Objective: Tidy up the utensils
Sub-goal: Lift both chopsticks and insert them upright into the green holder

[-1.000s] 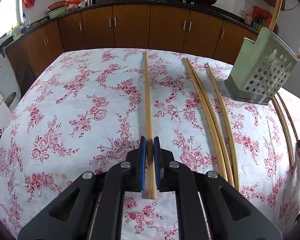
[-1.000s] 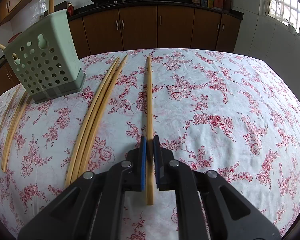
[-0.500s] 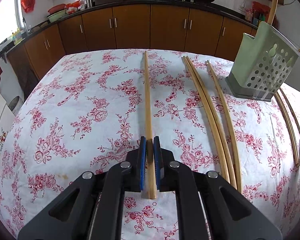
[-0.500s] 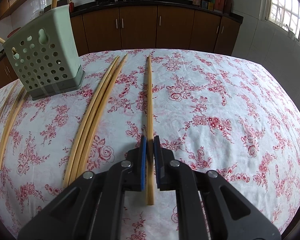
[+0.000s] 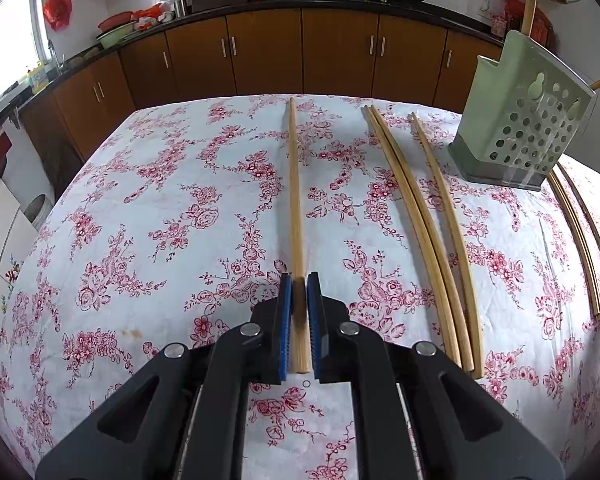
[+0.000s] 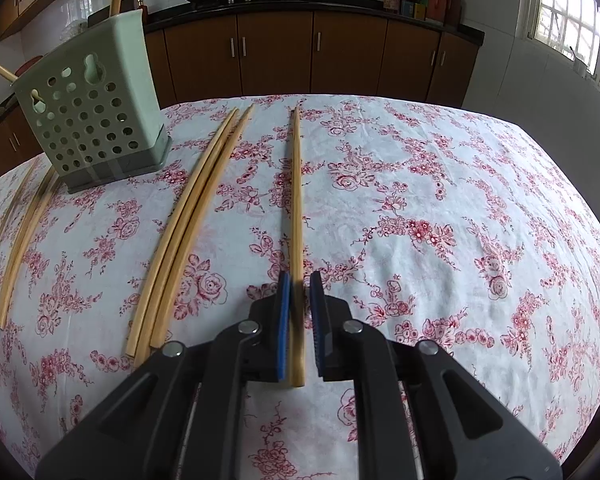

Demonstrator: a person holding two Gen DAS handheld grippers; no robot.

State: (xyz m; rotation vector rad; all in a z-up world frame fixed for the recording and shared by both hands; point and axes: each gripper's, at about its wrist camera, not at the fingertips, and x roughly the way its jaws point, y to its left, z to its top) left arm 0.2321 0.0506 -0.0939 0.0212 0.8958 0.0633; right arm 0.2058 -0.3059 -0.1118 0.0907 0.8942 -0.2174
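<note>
My left gripper (image 5: pixel 299 282) is shut on a long wooden chopstick (image 5: pixel 295 200) that points away over the floral tablecloth. My right gripper (image 6: pixel 300 280) stands around another chopstick (image 6: pixel 297 208); its pads have a small gap on the right side, so the jaws look slightly parted. A pale green perforated utensil holder (image 5: pixel 516 120) stands at the far right in the left wrist view and at the far left in the right wrist view (image 6: pixel 88 120), with wooden sticks rising from it. Several more chopsticks (image 5: pixel 424 220) lie on the cloth; they show in the right wrist view too (image 6: pixel 188 224).
Two more chopsticks (image 5: pixel 580 232) lie beyond the holder near the table's right edge; they show in the right wrist view (image 6: pixel 24 240). Brown kitchen cabinets (image 5: pixel 300 52) and a counter with woks run behind the table. The table edge falls away on all sides.
Both grippers have lifted and tilted slightly, so the holder sits farther toward the frame edges. The right gripper's pads have parted a little from the chopstick.
</note>
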